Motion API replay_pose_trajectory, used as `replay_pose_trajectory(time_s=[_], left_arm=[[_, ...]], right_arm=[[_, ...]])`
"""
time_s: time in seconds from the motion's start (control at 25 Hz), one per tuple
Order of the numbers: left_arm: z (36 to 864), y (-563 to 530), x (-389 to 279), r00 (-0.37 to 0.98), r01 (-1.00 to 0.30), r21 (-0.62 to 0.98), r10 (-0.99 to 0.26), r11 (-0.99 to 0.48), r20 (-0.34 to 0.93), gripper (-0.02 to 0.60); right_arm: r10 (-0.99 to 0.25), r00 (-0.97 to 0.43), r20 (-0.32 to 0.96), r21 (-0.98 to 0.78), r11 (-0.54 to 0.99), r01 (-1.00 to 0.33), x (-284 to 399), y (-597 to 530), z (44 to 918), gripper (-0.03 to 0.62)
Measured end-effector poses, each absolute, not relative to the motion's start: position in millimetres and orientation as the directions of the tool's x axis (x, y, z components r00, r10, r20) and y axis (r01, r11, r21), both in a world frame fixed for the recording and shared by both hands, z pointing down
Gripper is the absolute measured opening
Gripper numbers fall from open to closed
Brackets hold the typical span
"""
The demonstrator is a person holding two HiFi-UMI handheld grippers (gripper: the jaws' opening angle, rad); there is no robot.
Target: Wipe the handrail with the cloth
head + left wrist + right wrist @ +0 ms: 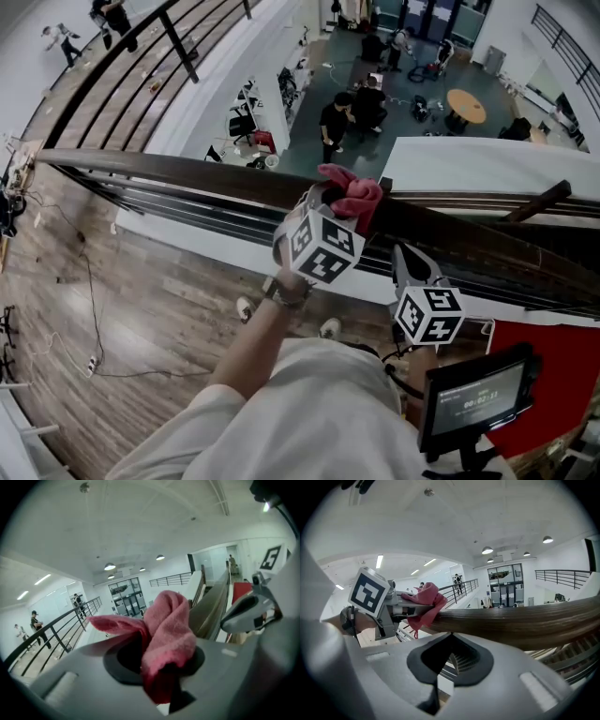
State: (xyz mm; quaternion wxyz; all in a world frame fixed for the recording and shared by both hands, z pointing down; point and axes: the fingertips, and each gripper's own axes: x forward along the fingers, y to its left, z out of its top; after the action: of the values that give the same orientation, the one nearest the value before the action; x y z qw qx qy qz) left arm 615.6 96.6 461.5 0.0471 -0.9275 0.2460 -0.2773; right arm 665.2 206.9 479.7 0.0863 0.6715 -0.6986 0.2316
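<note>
A dark wooden handrail (187, 173) runs from the left edge to the lower right of the head view. My left gripper (330, 208) is shut on a pink cloth (356, 195), which rests bunched on top of the rail. In the left gripper view the cloth (168, 625) fills the space between the jaws, with the handrail (211, 606) to its right. My right gripper (405, 258) hangs just below and to the right, close to the rail, shut with nothing in it. The right gripper view has the handrail (525, 620) crossing just beyond the jaws and the cloth (424, 599) at left.
Black metal bars (187, 211) run under the rail. Beyond it is a drop to a lower floor with people (336, 122) and a round table (466, 105). A small screen (478, 398) and a red panel (558, 361) sit at the lower right. Cables (89, 309) lie on the wood floor.
</note>
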Motion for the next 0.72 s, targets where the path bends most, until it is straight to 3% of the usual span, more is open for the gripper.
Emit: replay_pose_trajectory(time_s=[0.72], left_arm=[[462.3, 84.6, 595.0, 0.719, -0.442, -0.22, -0.49, -0.869, 0.492, 0.13]], right_arm=[[-0.901, -0.08, 0.427, -0.2, -0.008, -0.98, 652.1, 198.1, 474.2, 0.003]])
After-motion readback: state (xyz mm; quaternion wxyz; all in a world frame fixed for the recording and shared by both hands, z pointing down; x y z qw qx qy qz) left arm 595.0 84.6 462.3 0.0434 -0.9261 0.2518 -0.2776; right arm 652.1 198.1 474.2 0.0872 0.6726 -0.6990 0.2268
